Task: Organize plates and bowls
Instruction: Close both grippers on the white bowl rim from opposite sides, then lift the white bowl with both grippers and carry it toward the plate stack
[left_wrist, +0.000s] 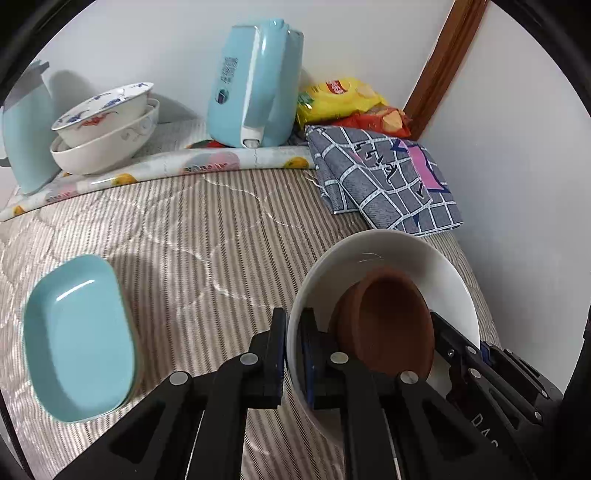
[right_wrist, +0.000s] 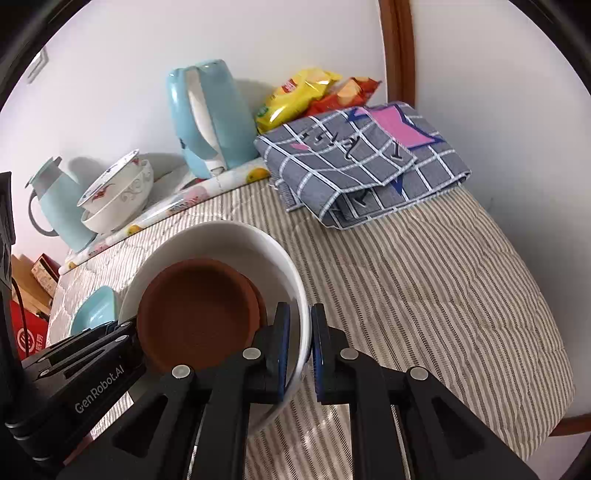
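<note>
white bowl: the white bowl (left_wrist: 384, 266) is held between both grippers over the striped cloth (left_wrist: 207, 236), its rim tipped toward the left wrist camera; whether its base touches the cloth I cannot tell
brown dish: the brown dish (left_wrist: 388, 325) lies inside the white bowl, leaning against the wall nearer the left gripper
left gripper: the left gripper (left_wrist: 293, 354) is clamped on the bowl's near rim, 1 finger outside the wall and 1 inside
right gripper: the right gripper (right_wrist: 299, 350) is clamped on the opposite rim in the same way, 1 finger each side of the wall
key relation: the 2 grips sit across the bowl from each other, so the line between them is the bowl's carrying axis; the stacked bowls (left_wrist: 107, 129) lie up and to the left of the left gripper, on the raised floral mat (left_wrist: 155, 171)
nearer hand: the left one looks nearer that stack, so it would likely lead a move there
blue dish: the blue dish (left_wrist: 79, 339) lies flat on the cloth, well apart to the left of the held bowl
risk: the loose brown dish may slide if the bowl tips further
background: kettle (left_wrist: 255, 85) and folded checked cloth (left_wrist: 388, 177) stand behind, clear of the grip
</note>
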